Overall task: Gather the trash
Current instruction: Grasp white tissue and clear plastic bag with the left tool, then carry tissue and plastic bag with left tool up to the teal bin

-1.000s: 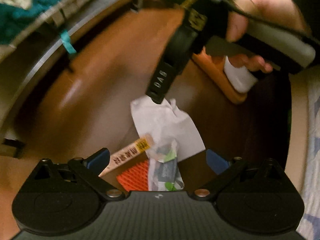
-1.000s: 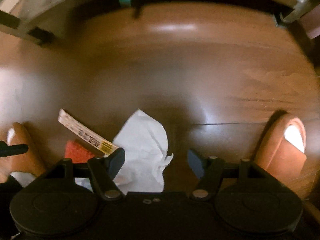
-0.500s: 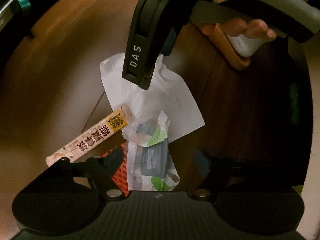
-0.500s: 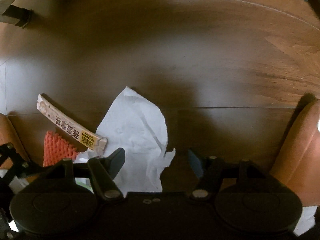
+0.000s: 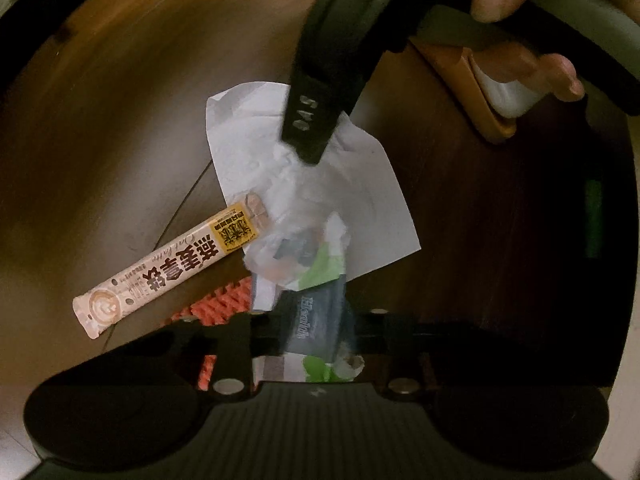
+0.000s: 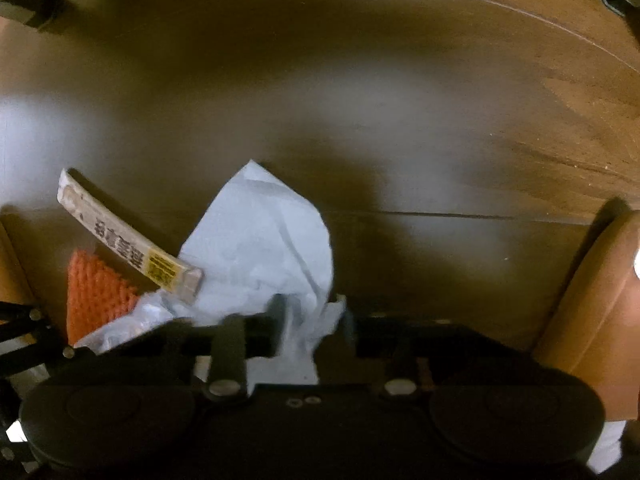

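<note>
Left wrist: hand-held gripper (image 5: 316, 332) newly closed

One white paper sheet (image 5: 320, 184), one drink-mix stick (image 5: 168, 272), one orange foam net (image 6: 96, 296), one clear wrapper (image 5: 312, 292), two tongs (image 5: 316, 328)

Both tools are now sitting lower over the litter on the wooden floor (image 6: 400, 120) than a second ago. The left tool (image 5: 316, 320) has just been closing and is now pinching the dark wet-wipe packet (image 5: 316, 312). The right tool (image 6: 316, 332) has just been closing too, and is now clamping the crumpled white paper (image 6: 264, 240).
</note>
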Available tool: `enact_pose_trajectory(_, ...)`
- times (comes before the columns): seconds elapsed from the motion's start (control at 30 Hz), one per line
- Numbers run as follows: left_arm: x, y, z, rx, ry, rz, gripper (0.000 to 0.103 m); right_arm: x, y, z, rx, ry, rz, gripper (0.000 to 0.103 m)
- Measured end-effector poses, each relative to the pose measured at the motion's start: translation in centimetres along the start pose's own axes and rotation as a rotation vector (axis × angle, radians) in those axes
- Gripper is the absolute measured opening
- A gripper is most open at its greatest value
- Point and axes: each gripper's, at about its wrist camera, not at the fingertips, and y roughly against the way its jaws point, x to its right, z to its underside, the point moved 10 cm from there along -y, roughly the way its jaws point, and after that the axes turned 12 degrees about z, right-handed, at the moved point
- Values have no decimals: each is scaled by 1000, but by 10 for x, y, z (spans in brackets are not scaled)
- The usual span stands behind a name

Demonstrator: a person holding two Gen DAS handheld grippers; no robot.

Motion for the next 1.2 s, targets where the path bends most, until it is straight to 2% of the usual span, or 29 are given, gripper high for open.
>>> enact_pose_trajectory(0.13, -3, 4, -1, 8, 37, 11, 11, 2, 12, -1, 29, -9, -9, 5)
enact_pose_trajectory(0.33, -6, 27, -6, 51, 127, 46, 7, 11, 58, 1, 73, -22, 20, 4)
enact_pose_trajectory(0.47, -6, 56, -12, 89, 181, 66, 6, 19, 96, 4, 126, -25, 36, 4)
enact_pose_trajectory(0.6, 5, 93, -19, 135, 183, 78, 6, 26, 135, 8, 192, -48, 40, 4)
enact_pose_trajectory(0.8, 20, 148, -24, 201, 211, 29, 6, 51, 216, 16, 285, -130, -5, 4)
enact_pose_trajectory(0.93, 36, 197, -36, 297, 255, -3, 6, 63, 270, 31, 371, -154, -36, 4)
enact_pose_trajectory(1.03, 51, 242, -44, 411, 296, -17, 6, 77, 316, 45, 452, -179, -57, 4)
enact_pose_trajectory(1.2, 94, 306, -60, 565, 305, -84, 6, 95, 401, 73, 606, -192, -60, 4)
